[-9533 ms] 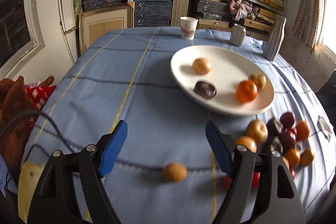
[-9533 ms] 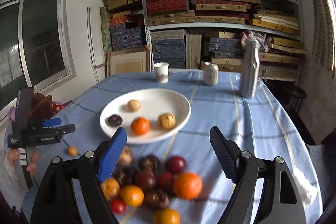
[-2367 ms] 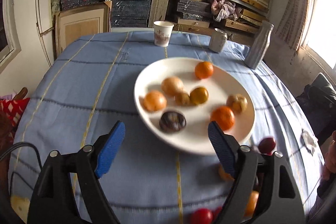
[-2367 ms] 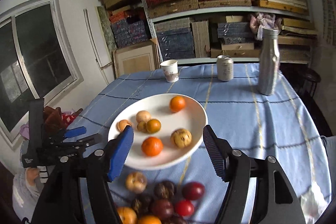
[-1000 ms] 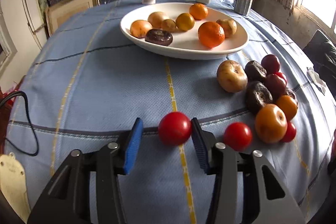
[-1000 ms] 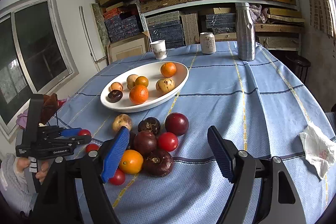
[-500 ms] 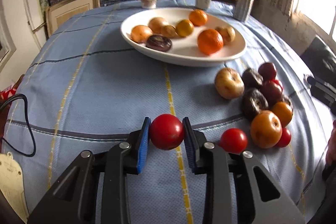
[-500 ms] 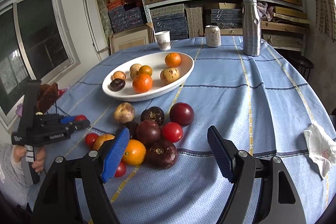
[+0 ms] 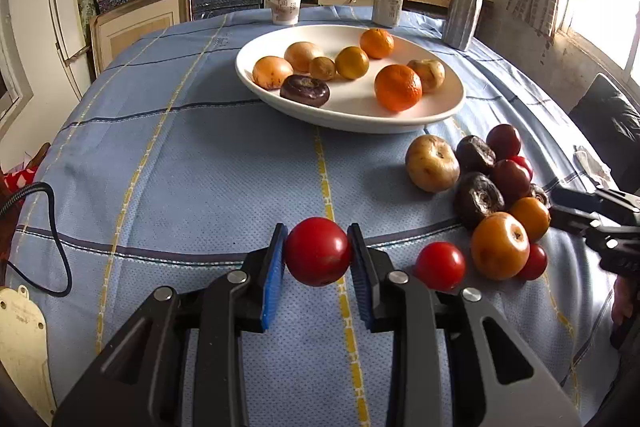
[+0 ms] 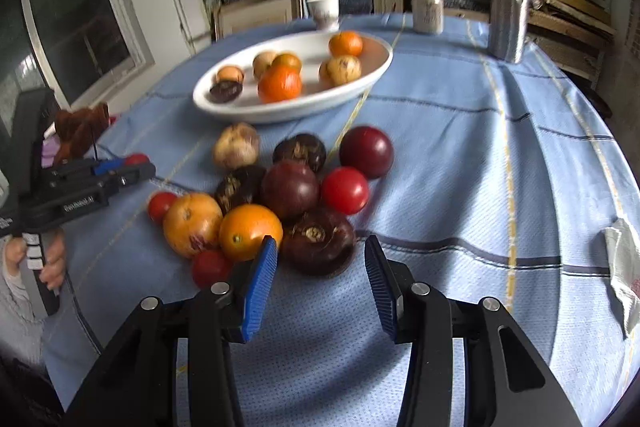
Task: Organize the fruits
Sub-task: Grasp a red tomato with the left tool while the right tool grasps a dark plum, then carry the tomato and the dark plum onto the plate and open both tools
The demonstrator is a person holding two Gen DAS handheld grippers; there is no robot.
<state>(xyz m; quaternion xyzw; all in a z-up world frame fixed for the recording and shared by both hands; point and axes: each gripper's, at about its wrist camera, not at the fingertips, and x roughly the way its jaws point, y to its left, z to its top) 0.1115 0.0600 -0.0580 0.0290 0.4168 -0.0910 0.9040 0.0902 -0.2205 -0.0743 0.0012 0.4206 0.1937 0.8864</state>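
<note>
- A red tomato [image 9: 318,251] is clamped between the blue pads of the left gripper [image 9: 318,259], just above the tablecloth [image 9: 200,167].
- Eight fruits are already gathered in the white plate [image 9: 440,107].
- About a dozen are left heaped nearby; the dark fruit [image 10: 318,241] there is being closed on by the right gripper [image 10: 320,267], not yet pinched.

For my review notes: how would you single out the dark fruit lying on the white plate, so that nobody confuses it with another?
Start at the big white plate in the middle of the blue tablecloth. On its near left side, just in front of the pale yellowish fruits, lies the dark fruit. It is the only purple-brown, flattened one on the plate; the rest are orange or tan.
</note>
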